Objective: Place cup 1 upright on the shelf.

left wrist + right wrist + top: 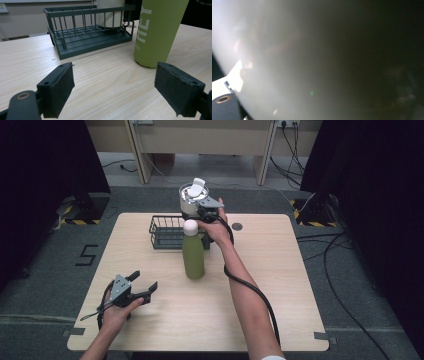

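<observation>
**Right gripper at the steel cup by the rack, left gripper resting open**

From the high view you can see the whole layout: your right gripper (204, 209) is up at the far side of the table (280, 285), against a white-lidded steel cup (192, 197) that sits at the right end of the dark wire rack (165, 231). The right gripper view gives you none of that context; a pale, blurred curved surface lies right against the lens, so the cup is very close in front of the jaws. Whether those jaws are clamped on the cup or merely beside it, you cannot tell from either view.

The left gripper view shows what the high view hides behind the green bottle (160, 32): the cup's pale body (110, 12) stands inside the rack (87, 37), at its right-hand end, and the remaining length of the rack's floor is bare. The bottle stands upright on the table just in front of the rack, its white cap (190, 226) on, and white lettering runs up its side.

Your left gripper (142, 287) sits low near the front left of the table, well apart from the cup, the bottle between them. Its jaws stand apart with only tabletop between the pads (62, 92).
</observation>
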### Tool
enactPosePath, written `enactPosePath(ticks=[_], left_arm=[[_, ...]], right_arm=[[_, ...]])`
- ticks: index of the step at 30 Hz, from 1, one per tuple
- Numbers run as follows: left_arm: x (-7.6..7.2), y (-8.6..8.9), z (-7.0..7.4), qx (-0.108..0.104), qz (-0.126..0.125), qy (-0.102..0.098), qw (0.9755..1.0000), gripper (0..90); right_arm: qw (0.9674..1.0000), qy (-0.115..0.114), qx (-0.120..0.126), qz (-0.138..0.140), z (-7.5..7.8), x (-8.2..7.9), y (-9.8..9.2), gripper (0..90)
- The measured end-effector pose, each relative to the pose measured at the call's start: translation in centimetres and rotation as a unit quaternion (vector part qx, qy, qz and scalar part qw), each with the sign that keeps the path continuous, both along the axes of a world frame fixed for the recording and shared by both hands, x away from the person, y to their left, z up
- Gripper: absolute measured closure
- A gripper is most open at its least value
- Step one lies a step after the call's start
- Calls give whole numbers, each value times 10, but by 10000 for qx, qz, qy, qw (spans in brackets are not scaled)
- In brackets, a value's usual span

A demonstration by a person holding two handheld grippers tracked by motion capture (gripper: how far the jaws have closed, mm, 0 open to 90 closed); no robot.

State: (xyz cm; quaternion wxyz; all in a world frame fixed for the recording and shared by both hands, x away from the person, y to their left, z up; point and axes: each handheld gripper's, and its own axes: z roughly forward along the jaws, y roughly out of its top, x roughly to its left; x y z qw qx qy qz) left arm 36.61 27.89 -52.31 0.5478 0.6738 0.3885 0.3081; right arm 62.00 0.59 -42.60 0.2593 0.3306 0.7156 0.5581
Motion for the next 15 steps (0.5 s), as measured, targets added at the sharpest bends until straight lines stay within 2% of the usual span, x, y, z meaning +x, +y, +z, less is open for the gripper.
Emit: enactPosePath(ticks=[6, 15], left_arm=[[0, 0, 0, 4, -9, -7, 10000, 153], [0, 0, 0, -4, -1, -7, 10000, 153]], right_arm=[[9999, -74, -92, 0, -1, -2, 1, 62], [9999, -75, -92, 22, -1, -4, 1, 52]])
